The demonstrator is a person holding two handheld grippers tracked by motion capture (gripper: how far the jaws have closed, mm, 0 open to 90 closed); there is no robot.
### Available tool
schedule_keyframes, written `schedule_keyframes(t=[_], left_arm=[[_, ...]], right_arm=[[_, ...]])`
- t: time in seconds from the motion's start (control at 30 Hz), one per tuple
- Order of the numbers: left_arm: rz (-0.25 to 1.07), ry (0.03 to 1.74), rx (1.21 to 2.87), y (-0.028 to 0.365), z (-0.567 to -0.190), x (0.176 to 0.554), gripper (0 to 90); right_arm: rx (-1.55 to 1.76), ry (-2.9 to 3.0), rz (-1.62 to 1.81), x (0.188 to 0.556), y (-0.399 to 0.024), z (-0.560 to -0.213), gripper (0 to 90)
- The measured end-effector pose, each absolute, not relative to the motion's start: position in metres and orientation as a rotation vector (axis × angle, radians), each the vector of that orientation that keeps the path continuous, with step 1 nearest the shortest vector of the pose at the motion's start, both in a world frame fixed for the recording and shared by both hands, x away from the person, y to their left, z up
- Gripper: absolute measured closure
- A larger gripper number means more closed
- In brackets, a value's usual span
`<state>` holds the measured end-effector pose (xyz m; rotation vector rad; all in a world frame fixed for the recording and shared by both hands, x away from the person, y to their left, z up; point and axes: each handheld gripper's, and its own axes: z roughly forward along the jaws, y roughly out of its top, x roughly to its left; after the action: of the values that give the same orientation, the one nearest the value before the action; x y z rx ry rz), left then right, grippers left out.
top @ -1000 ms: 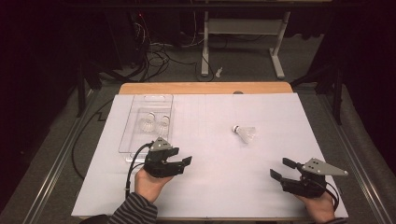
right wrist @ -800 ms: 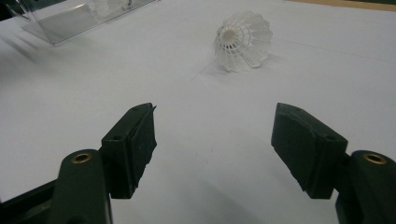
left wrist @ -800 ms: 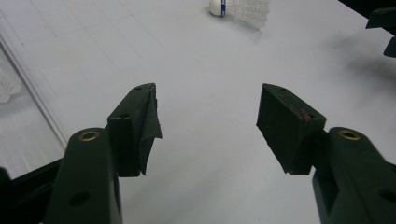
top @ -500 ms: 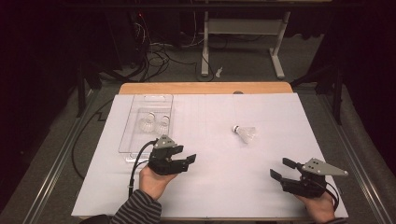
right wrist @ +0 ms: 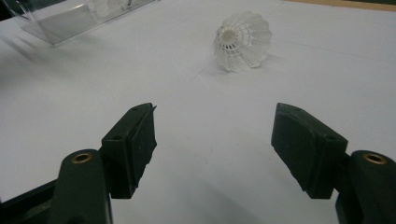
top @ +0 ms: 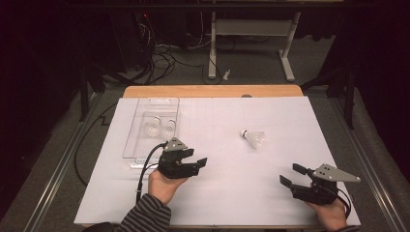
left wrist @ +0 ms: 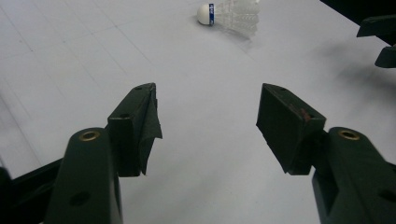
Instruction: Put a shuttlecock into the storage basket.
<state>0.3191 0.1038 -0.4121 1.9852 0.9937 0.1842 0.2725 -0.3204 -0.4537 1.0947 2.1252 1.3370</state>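
Observation:
A white shuttlecock (top: 254, 137) lies on its side on the white table sheet (top: 227, 198), right of centre. It also appears far ahead in the left gripper view (left wrist: 231, 13), cork pointing left, and ahead in the right gripper view (right wrist: 243, 41), skirt facing the camera. My left gripper (top: 197, 158) is held low near the front left, open and empty, jaws pointing right toward the shuttlecock (left wrist: 208, 100). At the front right, my right gripper (top: 291, 174) is open too, with nothing between its jaws (right wrist: 212, 116), which point left and away. Both are well short of the shuttlecock.
A clear plastic tray (top: 157, 107) at the back left holds two more shuttlecocks (top: 152, 128); its corner shows in the right gripper view (right wrist: 70, 16). The right gripper's jaw tips (left wrist: 380, 39) show in the left gripper view. A wooden table edge (top: 212, 91) runs along the far side.
My left gripper has shifted slightly to the right and away from the front edge. The right gripper and the shuttlecock have stayed where they were.

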Motion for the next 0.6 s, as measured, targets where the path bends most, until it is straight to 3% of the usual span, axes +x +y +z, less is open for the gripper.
schedule_keyframes(t=[0.6], left_arm=[[0.169, 0.990, 1.988, 0.093, -0.411, 0.329, 38.1]], right_arm=[[1.095, 2.128, 1.334, 0.273, -0.320, -0.454, 31.2]])
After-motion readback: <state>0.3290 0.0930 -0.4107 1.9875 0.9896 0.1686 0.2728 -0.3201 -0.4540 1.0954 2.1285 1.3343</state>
